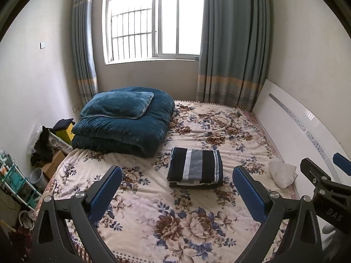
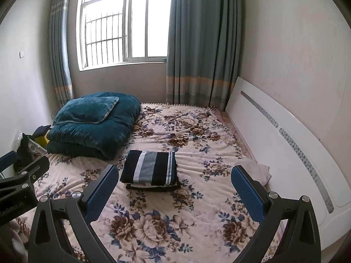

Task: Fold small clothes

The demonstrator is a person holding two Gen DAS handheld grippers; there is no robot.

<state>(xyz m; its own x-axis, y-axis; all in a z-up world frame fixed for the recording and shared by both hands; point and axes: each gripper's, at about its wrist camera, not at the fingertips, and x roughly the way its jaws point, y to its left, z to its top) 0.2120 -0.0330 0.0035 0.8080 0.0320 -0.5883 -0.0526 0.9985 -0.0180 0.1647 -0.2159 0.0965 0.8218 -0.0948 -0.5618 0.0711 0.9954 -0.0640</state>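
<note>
A dark striped garment point(image 1: 195, 168), folded into a neat rectangle, lies in the middle of the floral bedspread point(image 1: 153, 208); it also shows in the right wrist view point(image 2: 150, 168). My left gripper point(image 1: 176, 175) is open and empty, held above the bed short of the garment. My right gripper point(image 2: 174, 175) is open and empty too, beside the left one. The right gripper shows at the right edge of the left wrist view point(image 1: 324, 164). The left gripper shows at the left edge of the right wrist view point(image 2: 24, 160).
A folded teal quilt with a pillow on top point(image 1: 125, 120) sits at the bed's far left. A white cloth point(image 1: 283, 173) lies by the white headboard point(image 1: 296, 129) on the right. Boxes and clutter point(image 1: 50, 144) stand on the floor left of the bed.
</note>
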